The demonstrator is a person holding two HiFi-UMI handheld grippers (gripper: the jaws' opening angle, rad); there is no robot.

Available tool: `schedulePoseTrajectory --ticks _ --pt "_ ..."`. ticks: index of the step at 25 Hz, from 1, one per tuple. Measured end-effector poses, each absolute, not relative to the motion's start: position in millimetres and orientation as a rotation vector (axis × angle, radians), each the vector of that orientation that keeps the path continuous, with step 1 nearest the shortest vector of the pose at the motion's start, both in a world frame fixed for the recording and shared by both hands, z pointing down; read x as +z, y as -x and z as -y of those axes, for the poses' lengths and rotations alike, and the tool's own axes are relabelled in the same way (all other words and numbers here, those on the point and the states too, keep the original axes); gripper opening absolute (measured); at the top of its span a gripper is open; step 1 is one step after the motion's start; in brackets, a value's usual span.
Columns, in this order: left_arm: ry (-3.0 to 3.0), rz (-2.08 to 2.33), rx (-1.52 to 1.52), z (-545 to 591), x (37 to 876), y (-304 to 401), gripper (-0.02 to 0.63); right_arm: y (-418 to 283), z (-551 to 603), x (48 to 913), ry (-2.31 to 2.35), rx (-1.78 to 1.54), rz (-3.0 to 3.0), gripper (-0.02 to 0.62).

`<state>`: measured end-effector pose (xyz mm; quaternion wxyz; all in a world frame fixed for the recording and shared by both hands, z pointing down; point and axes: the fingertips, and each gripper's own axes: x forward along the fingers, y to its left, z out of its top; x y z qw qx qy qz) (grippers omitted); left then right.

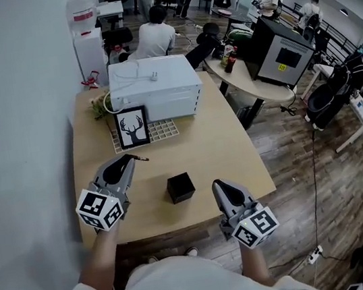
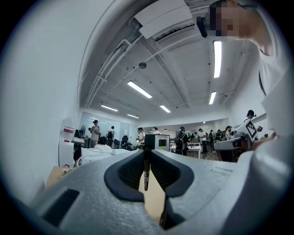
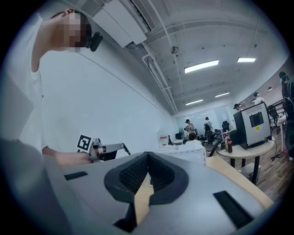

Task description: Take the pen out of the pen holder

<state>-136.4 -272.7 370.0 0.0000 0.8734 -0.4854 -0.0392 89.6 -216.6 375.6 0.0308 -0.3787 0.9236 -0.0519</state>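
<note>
The left gripper (image 1: pixel 128 160) was clamped on the pen (image 2: pixel 146 173), its jaws pressed together on the barrel near their tips, with the pen standing upright between them in the left gripper view. The pen was clear of the pen holder (image 1: pixel 180 187), a black cube standing on the wooden table (image 1: pixel 221 134) between the two grippers. The right gripper (image 1: pixel 219 187) had its jaws closed tip to tip with nothing between them, to the right of the holder and apart from it
</note>
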Motion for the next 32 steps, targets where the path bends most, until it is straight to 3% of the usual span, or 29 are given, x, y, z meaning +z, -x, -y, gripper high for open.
schedulePoseTrajectory --ticks 32 --pt "-2.568 2.052 -0.487 120.6 257.7 274.6 0.054 -79.3 226.0 345.0 1.157 -0.056 -2.886 0.002"
